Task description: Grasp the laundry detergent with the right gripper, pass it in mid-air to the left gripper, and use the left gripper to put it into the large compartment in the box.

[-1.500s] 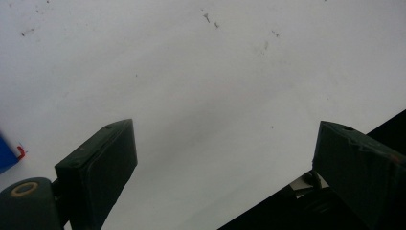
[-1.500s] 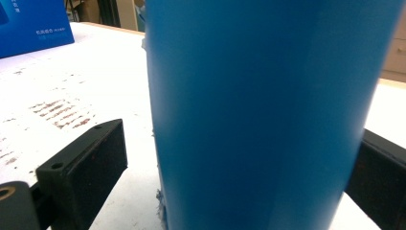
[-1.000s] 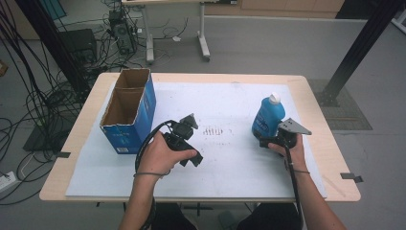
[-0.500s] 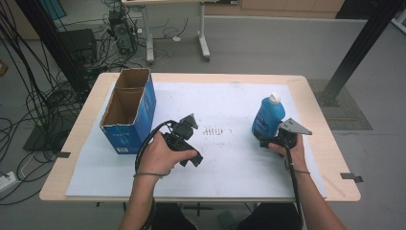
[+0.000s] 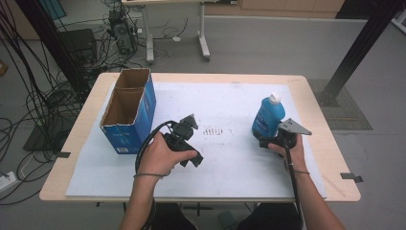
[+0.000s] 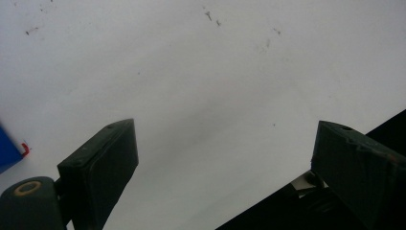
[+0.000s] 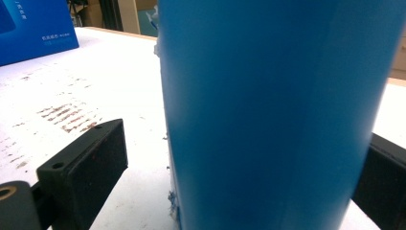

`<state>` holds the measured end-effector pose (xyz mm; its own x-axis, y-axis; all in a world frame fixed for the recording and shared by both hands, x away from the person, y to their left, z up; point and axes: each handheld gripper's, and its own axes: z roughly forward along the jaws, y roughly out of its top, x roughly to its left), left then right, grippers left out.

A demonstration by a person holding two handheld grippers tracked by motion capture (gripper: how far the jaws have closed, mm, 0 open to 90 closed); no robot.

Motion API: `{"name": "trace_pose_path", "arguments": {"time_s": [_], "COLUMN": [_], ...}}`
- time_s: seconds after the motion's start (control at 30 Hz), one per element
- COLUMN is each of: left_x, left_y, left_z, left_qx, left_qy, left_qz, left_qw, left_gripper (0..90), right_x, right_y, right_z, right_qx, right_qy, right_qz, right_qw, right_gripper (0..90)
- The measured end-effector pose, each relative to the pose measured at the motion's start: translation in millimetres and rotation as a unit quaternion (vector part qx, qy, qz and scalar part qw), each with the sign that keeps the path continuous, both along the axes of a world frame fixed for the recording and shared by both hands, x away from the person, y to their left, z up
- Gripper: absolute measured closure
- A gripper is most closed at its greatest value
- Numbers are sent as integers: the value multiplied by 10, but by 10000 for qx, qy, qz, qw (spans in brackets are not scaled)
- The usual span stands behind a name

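A blue bottle [image 5: 268, 117] with a white cap stands upright on the white sheet [image 5: 230, 105] at the right. My right gripper [image 5: 266, 140] is at its base, with the bottle [image 7: 277, 110] between the two jaws. In the right gripper view the left pad [image 7: 91, 158] stands a little apart from the bottle's wall, so my right gripper [image 7: 246, 134] is open. My left gripper [image 5: 187, 125] is held over the middle of the sheet. In its own view my left gripper [image 6: 225, 127] is wide open, with bare white sheet between the jaws.
An open blue cardboard box [image 5: 129, 108] stands at the sheet's left edge. Rust-coloured marks [image 5: 213, 130] stain the sheet between the two hands. The wooden table's rim [image 5: 201, 76] runs around the sheet. Cables and stands crowd the floor behind.
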<state>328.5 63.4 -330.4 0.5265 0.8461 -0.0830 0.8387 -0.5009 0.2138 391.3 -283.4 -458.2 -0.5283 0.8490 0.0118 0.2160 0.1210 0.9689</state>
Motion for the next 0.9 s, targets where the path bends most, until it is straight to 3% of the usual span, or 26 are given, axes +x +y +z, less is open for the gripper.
{"name": "trace_pose_path", "arguments": {"time_s": [0.9], "left_x": [-13], "left_y": [2], "left_z": [-7], "left_qx": [10], "left_qy": [-14], "left_qz": [27], "left_qw": [10000], "left_gripper": [92], "right_x": [-19], "right_y": [32], "right_z": [-13], "right_qx": [70], "right_qy": [37], "right_qz": [89], "right_qw": [9999], "right_gripper": [12]}}
